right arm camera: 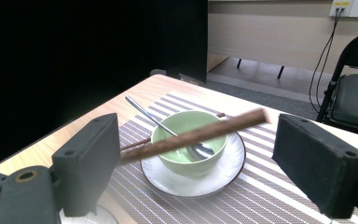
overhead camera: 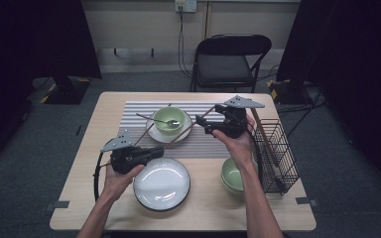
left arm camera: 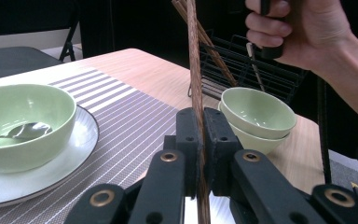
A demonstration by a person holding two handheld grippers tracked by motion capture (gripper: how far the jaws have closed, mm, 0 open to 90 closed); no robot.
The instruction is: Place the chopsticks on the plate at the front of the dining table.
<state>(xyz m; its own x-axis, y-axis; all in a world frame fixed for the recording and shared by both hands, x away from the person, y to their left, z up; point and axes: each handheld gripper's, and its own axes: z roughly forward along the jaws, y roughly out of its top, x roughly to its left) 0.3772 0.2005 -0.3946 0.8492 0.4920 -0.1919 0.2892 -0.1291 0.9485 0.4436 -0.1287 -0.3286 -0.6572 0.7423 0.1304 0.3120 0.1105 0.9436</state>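
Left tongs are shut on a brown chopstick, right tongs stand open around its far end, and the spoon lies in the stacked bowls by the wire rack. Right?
Not quite: the spoon lies in the green bowl on the white saucer, as the right gripper view shows. The rest stands: left tongs shut on the chopstick, right tongs open.

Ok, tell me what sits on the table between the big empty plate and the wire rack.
In the high view, stacked green bowls sit between the empty plate and the wire rack; the person's right forearm crosses above them.
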